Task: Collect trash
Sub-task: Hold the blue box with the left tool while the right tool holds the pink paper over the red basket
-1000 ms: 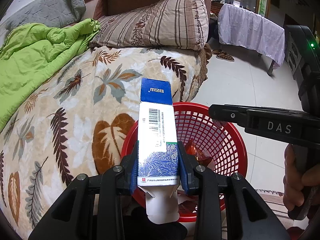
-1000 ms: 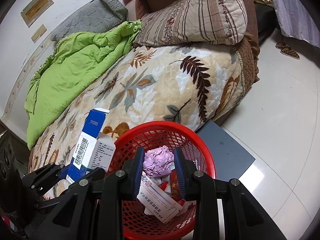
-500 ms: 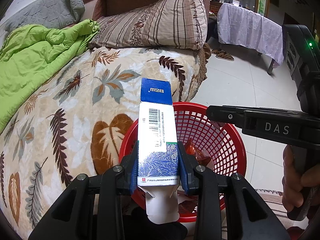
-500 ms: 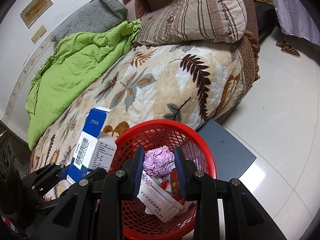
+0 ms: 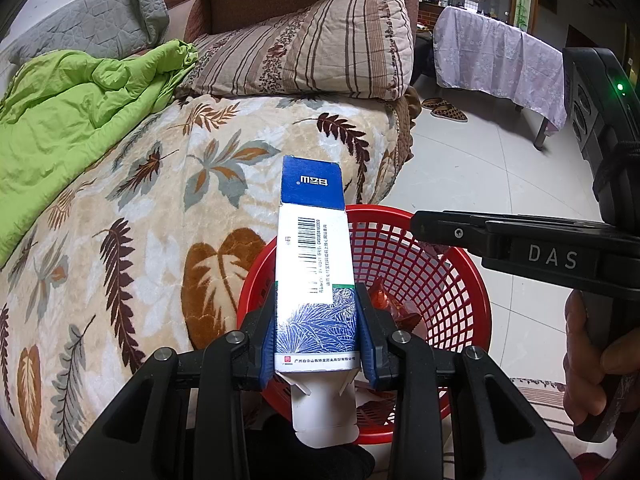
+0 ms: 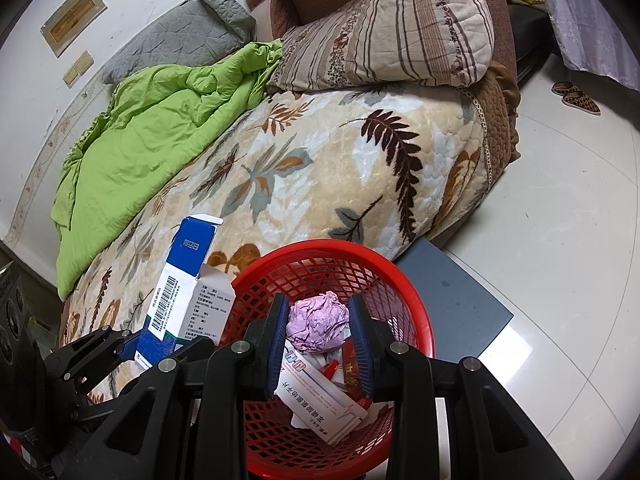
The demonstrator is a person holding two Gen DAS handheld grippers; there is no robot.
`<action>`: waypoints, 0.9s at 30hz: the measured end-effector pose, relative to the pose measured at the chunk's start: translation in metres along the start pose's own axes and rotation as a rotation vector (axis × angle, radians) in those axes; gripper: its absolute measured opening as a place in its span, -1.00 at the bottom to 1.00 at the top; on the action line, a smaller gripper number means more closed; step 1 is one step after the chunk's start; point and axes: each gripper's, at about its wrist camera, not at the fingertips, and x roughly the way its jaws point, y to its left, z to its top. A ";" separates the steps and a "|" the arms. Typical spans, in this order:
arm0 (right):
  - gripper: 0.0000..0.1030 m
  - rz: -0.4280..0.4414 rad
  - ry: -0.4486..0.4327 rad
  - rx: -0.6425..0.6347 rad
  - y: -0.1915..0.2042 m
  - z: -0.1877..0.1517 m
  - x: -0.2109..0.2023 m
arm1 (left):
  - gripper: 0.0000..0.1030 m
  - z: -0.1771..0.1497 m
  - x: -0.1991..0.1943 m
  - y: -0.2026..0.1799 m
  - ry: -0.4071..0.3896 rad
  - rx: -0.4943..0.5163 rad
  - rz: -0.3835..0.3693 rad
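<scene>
Since the earlier frames nothing has shifted noticeably: both claws hang in the same places and the box sits in the same grip.

The left claw (image 5: 318,334) is clamped on a blue-and-white cardboard box (image 5: 314,264). Both blue pads press the box's lower sides. The box stands nearly upright, its open blue flap at the top and a white flap hanging open below the pads. It is held over the near rim of the red basket (image 5: 452,280), at the edge of the bed (image 5: 120,240).

The right claw (image 6: 318,338) hovers above the basket (image 6: 412,312) with its fingers parted. In the right wrist view a crumpled pink paper ball (image 6: 318,322) shows between the pads, but whether the pads touch it or it lies loose in the basket below cannot be told. Beneath it in the basket lie a flat white carton with blue print (image 6: 320,404) and a red wrapper (image 6: 352,372).

The basket stands on the tiled floor (image 6: 560,240) beside the bed, just beside a dark grey flat panel (image 6: 452,300). On the bed lie a green quilt (image 6: 160,128), a striped pillow (image 6: 392,28) and a grey pad (image 6: 180,36). A hand (image 5: 596,360) grips the right claw's handle.
</scene>
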 end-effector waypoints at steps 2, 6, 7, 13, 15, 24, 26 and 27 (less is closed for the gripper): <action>-0.34 0.002 0.002 0.001 0.000 0.000 0.000 | -0.37 0.000 0.000 0.000 0.000 0.000 0.000; -0.34 0.001 0.000 0.001 -0.001 0.001 0.000 | -0.37 0.000 0.000 -0.001 0.001 0.000 0.000; -0.34 0.001 0.000 0.000 -0.001 0.001 0.000 | -0.37 0.000 0.000 -0.001 0.000 0.000 0.001; -0.34 0.002 0.001 0.000 -0.001 0.001 0.000 | -0.37 0.001 0.001 -0.002 0.000 -0.001 0.001; -0.34 0.002 0.001 0.001 0.001 0.000 0.000 | -0.37 0.000 0.000 -0.001 0.000 0.000 0.002; -0.34 0.002 0.002 0.001 0.000 0.000 0.001 | -0.37 0.001 0.001 -0.002 0.002 -0.001 0.002; -0.34 0.001 0.003 0.000 0.002 -0.001 0.002 | -0.37 0.000 0.001 -0.002 0.002 0.000 0.002; -0.33 0.000 0.003 -0.001 0.003 -0.001 0.001 | -0.37 0.000 0.000 -0.001 0.000 -0.001 0.004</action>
